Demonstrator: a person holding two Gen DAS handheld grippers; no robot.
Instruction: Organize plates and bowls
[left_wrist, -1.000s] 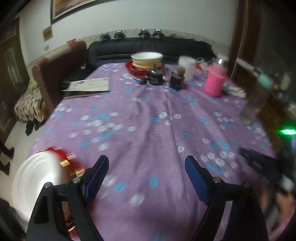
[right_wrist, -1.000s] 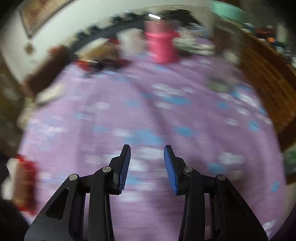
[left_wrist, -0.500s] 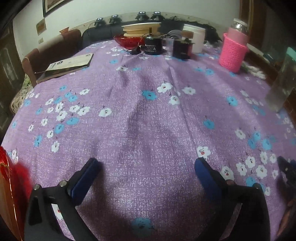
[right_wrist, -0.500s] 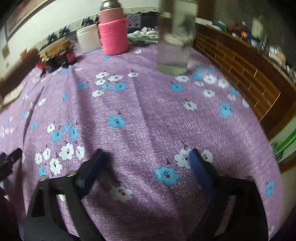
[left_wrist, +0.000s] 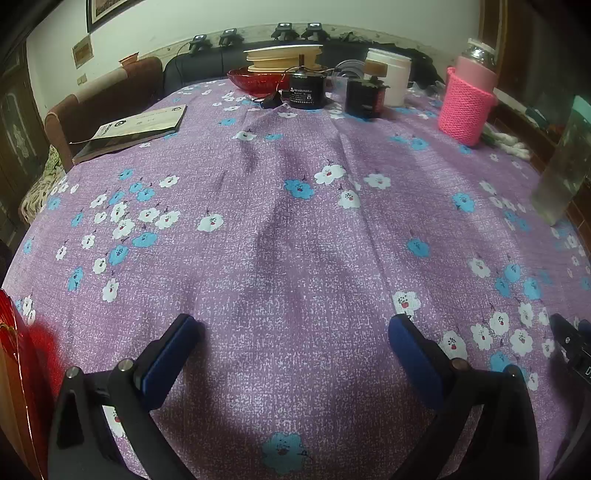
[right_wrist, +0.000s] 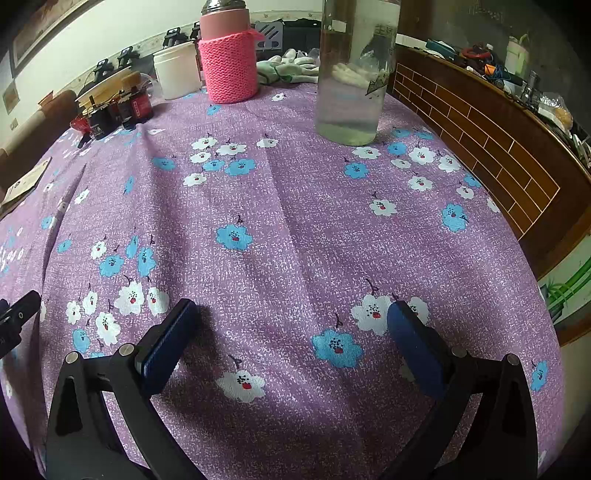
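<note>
In the left wrist view, your left gripper (left_wrist: 293, 326) hangs low over the purple flowered tablecloth (left_wrist: 295, 229) with its blue-padded fingers (left_wrist: 170, 354) spread to full width after just widening, and nothing lies between them. At the far end of the table a stack of cream plates (left_wrist: 282, 57) sits on a red bowl (left_wrist: 255, 79), well apart from the gripper. Beside them stand two dark jars (left_wrist: 306, 90), a white tub (left_wrist: 391, 79) and a bottle in a pink knitted sleeve (left_wrist: 467, 107). A booklet (left_wrist: 136, 127) lies at the left. A red rim (left_wrist: 14, 369) crowds the lower left edge; you cannot tell what it belongs to.

In the right wrist view, your right gripper (right_wrist: 291, 325) also stands spread wide, having just opened, over bare cloth. A clear glass bottle (right_wrist: 351, 74) stands ahead. The plate stack shows far off at the upper left, partly hidden behind jars.
</note>
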